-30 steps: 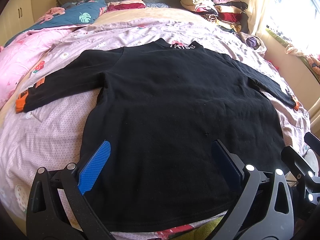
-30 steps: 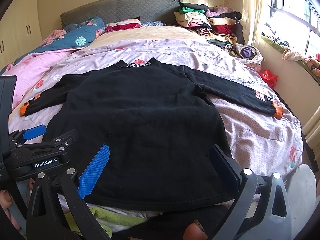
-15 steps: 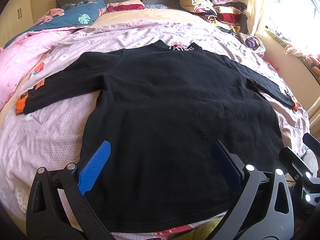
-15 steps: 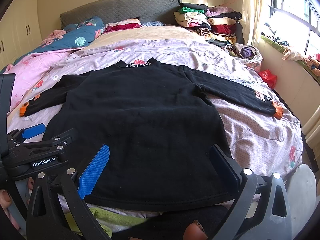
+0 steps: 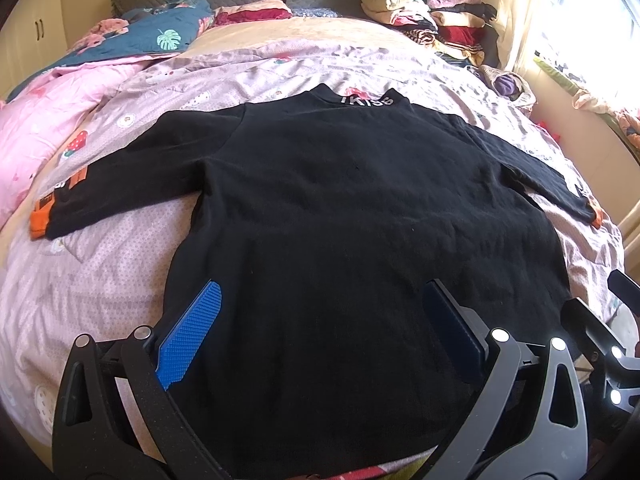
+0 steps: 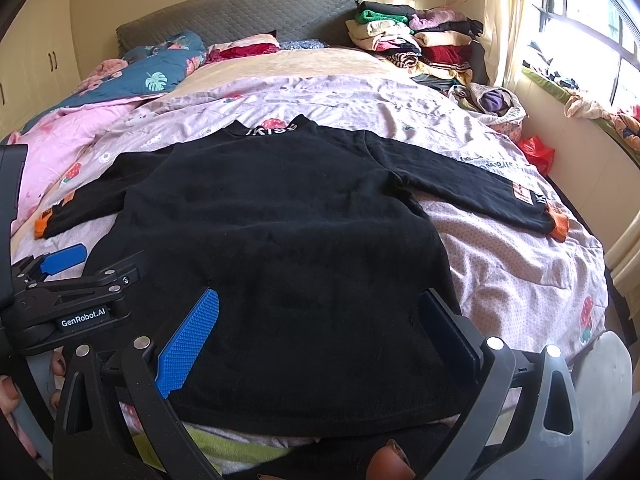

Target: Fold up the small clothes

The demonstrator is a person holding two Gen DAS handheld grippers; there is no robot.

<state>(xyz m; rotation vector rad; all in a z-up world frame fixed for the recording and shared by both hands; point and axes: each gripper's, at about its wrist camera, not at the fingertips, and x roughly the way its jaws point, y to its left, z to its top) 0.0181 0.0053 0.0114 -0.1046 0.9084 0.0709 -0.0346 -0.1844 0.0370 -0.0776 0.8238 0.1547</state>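
A black long-sleeved top lies flat on the bed, back up, collar with white letters at the far end, both sleeves spread out with orange cuffs. It also shows in the right wrist view. My left gripper is open and empty above the hem's left half. My right gripper is open and empty above the hem's right half. The left gripper's body shows at the left of the right wrist view.
The bed has a pink patterned sheet. A stack of folded clothes sits at the far right by the grey headboard. A blue and pink quilt lies far left. A window is on the right.
Both grippers have drifted slightly toward the top, still open. The top has not moved.
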